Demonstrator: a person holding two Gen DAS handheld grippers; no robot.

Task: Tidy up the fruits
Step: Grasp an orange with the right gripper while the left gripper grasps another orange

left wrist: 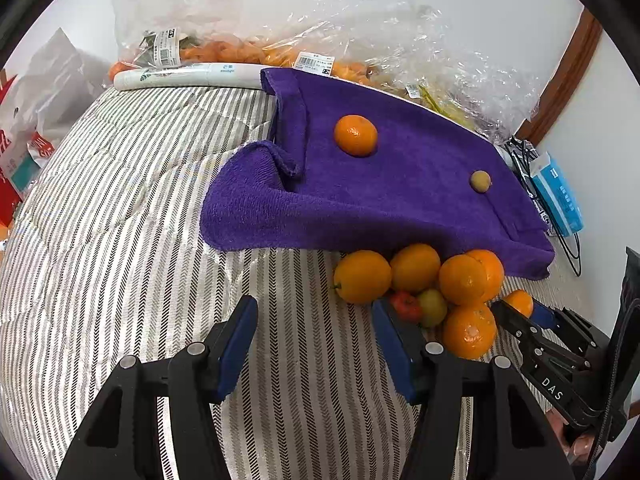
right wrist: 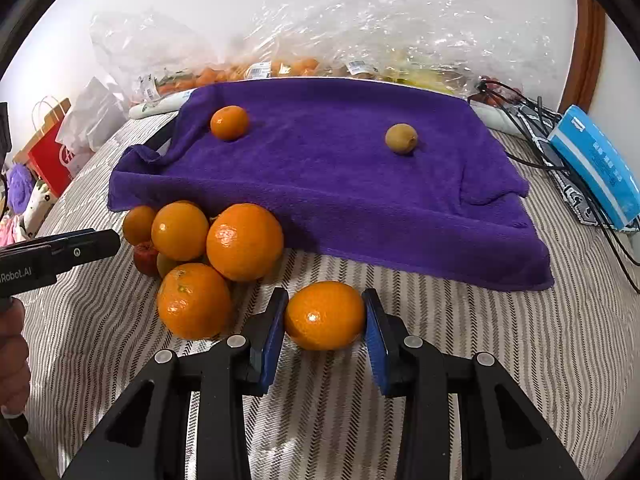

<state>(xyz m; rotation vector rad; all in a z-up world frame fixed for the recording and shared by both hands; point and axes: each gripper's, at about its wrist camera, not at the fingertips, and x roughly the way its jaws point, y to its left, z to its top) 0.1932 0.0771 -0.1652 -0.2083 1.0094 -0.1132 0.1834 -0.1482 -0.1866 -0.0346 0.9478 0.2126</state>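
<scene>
Since your right gripper (right wrist: 325, 318) has its jaws snug around one orange (right wrist: 325, 316) just in front of the towel (right wrist: 360, 200), a weak squeeze lets it roll off. Left gripper (left wrist: 316, 340) hangs wide open and empty beside the pile (left wrist: 416, 280); bump it and everything scatters.

Looked like a home bedroom: striped quilted bedding (right wrist: 360, 420) underfoot of everything, purple towel (right wrist: 340, 184) spread over it, grocery produce bags (left wrist: 360, 40) against a white wall, red paper shopping bag (right wrist: 50, 152) and charger cables (right wrist: 536, 120) alongside.
</scene>
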